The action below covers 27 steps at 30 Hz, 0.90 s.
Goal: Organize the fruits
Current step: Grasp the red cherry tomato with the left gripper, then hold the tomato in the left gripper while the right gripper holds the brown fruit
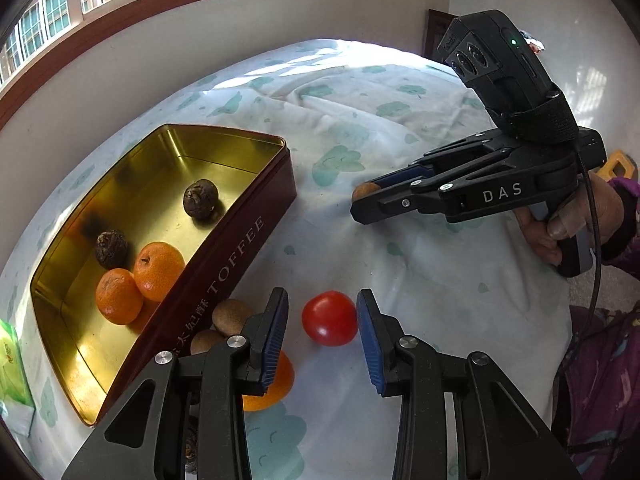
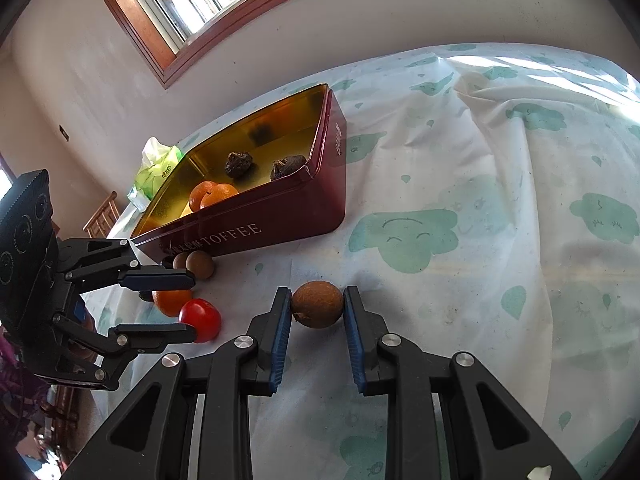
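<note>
A dark red toffee tin (image 1: pixel 224 276) (image 2: pixel 280 216) lies open on the table, holding two oranges (image 1: pixel 138 280) and two dark wrinkled fruits (image 1: pixel 200 199). My left gripper (image 1: pixel 322 332) is open with a red tomato (image 1: pixel 329 318) (image 2: pixel 201 319) between its fingers on the cloth. An orange (image 1: pixel 276 388) and two brown round fruits (image 1: pixel 228 316) lie beside the tin's near wall. My right gripper (image 2: pixel 316 312) is shut on a brown round fruit (image 2: pixel 317 304) that rests on the cloth; it also shows in the left wrist view (image 1: pixel 365 191).
A white cloth with green cloud prints (image 2: pixel 480 200) covers the table. A green tissue pack (image 2: pixel 156 168) (image 1: pixel 12 376) lies behind the tin. A wall and window rise beyond the table. A wooden chair (image 2: pixel 100 216) stands at the left.
</note>
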Available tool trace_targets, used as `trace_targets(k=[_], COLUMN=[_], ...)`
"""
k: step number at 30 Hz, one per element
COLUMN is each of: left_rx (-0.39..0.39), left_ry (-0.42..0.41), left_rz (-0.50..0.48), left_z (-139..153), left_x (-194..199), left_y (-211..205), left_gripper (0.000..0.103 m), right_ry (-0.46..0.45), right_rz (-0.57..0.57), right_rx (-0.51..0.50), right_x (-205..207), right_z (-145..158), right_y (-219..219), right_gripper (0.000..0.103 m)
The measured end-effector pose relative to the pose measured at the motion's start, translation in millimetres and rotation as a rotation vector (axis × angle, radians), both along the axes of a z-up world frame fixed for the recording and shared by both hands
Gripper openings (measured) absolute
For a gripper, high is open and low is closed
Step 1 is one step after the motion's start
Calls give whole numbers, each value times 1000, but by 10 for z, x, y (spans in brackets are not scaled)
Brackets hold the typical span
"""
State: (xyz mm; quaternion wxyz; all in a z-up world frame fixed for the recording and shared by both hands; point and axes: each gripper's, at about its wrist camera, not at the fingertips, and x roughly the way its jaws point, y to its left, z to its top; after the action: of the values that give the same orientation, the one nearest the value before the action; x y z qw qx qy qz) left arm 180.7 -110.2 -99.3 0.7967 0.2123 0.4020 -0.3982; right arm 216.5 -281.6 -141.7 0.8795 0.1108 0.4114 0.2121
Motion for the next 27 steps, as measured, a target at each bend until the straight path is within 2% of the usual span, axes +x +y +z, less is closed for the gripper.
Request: trace_targets(k=[3,4,8,14,18,23,27], left_rx=[39,10,-98,-282,-314,-296,-290], left_ry=[25,-5,-13,-145,-247,-268,-278], left_rz=[-1,16,162,452,660,862,965], left_z=[-173,-142,-65,234,375,332,269], left_x=[-43,-82,-151,-537,-698,-643,-571], left_y=[-91,-74,76,425,757,1217,1454], left_gripper=[32,31,31,31,31,31,31], right_ry=[0,0,-2,-7,-11,-15,-19], right_rz=[-2,-2,-4,-6,-8,-8,-10], right_rx=[-2,-5,-14,-38,-60,-77,-94], right_x=[2,2,8,8,5,8,8], right_z=[1,1,2,4,6,9,12], right_y=[7,11,21,53,89,109,129], right_gripper=[23,23,23,23,23,23,23])
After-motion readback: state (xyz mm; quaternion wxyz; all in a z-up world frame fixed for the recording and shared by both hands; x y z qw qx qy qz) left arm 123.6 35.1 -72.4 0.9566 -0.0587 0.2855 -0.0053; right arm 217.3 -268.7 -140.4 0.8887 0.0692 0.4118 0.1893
